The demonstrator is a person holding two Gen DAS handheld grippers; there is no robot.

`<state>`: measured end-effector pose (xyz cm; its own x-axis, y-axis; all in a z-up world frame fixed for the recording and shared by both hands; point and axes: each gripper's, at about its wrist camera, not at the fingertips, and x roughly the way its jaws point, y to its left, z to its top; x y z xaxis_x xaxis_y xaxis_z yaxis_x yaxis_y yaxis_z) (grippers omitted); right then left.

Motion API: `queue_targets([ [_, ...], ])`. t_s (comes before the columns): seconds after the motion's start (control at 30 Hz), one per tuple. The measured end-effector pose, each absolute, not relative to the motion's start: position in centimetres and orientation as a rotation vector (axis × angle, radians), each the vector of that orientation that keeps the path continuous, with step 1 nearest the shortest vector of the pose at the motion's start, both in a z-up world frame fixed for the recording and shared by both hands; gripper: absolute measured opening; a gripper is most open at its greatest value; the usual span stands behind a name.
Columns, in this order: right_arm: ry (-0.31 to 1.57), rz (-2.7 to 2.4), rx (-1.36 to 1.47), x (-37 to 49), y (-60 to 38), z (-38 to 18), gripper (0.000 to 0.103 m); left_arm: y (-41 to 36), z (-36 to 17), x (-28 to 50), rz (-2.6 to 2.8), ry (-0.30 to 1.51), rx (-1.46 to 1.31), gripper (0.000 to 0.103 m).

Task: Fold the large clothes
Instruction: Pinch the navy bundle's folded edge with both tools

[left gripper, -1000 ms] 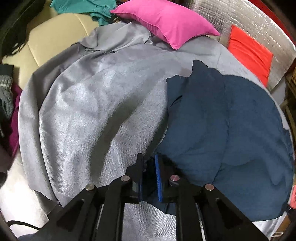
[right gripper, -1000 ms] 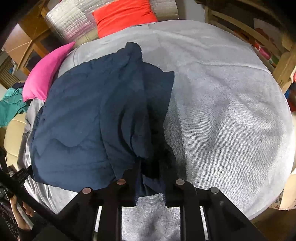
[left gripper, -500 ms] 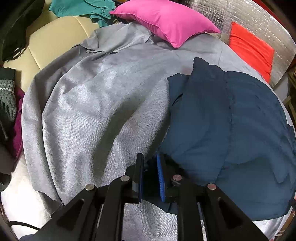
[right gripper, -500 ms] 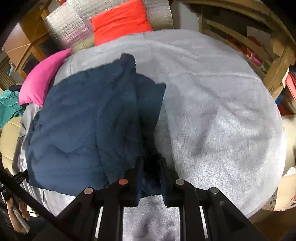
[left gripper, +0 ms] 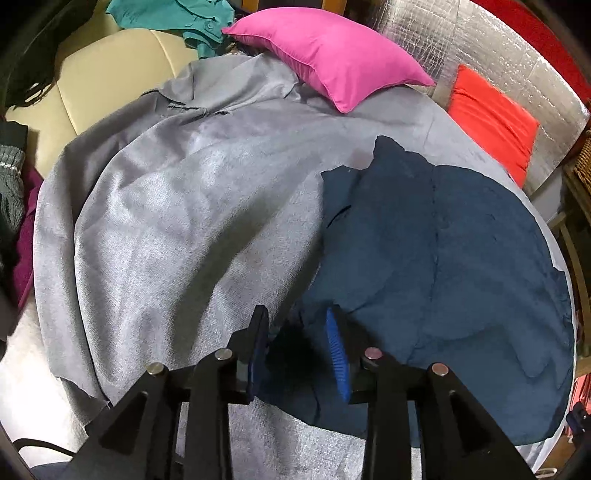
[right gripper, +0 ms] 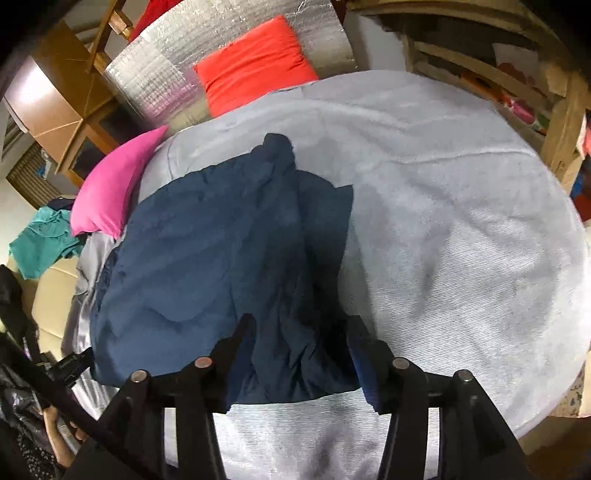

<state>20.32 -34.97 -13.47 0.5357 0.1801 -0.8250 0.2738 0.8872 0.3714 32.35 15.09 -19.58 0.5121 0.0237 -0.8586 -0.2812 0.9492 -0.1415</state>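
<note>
A large navy blue garment (left gripper: 443,266) lies folded over on a grey cloth-covered surface (left gripper: 177,229); it also shows in the right wrist view (right gripper: 207,258). My left gripper (left gripper: 297,328) is open at the garment's near left corner, with the cloth lying between the spread fingers. My right gripper (right gripper: 301,334) is open over the garment's near right edge, with the fabric resting between and below its fingers. The grey cover (right gripper: 461,229) lies bare to the right of the garment.
A pink pillow (left gripper: 328,48) and a red cushion (left gripper: 491,114) lie at the far side by a silver quilted panel (right gripper: 184,74). A teal garment (left gripper: 170,14) lies on a beige seat (left gripper: 103,81). Wooden furniture (right gripper: 517,74) stands at the right.
Both grippers have opened and let go of the navy garment's near corners. The garment has dropped flat onto the grey cover.
</note>
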Motion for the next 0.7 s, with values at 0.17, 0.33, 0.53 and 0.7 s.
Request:
queue_targets([
  [0.17, 1.153, -0.081, 0.387, 21.5, -33.3, -15.9, 0.034, 14.0, -20.0, 32.5, 0.195, 1.023, -0.211, 0.028],
  [0.33, 1.124, -0.103, 0.402, 21.0, -33.9, -15.4, 0.016, 14.5, -19.7, 32.2, 0.234, 0.997, -0.184, 0.007],
  [0.53, 1.141, -0.116, 0.447, 21.3, -34.8, -15.9, 0.016, 14.3, -20.2, 32.4, 0.241, 1.020, -0.150, 0.007],
  [0.7, 1.130, -0.119, 0.471, 21.1, -35.2, -15.7, 0.015, 15.4, -20.0, 32.3, 0.239, 1.032, -0.215, 0.008],
])
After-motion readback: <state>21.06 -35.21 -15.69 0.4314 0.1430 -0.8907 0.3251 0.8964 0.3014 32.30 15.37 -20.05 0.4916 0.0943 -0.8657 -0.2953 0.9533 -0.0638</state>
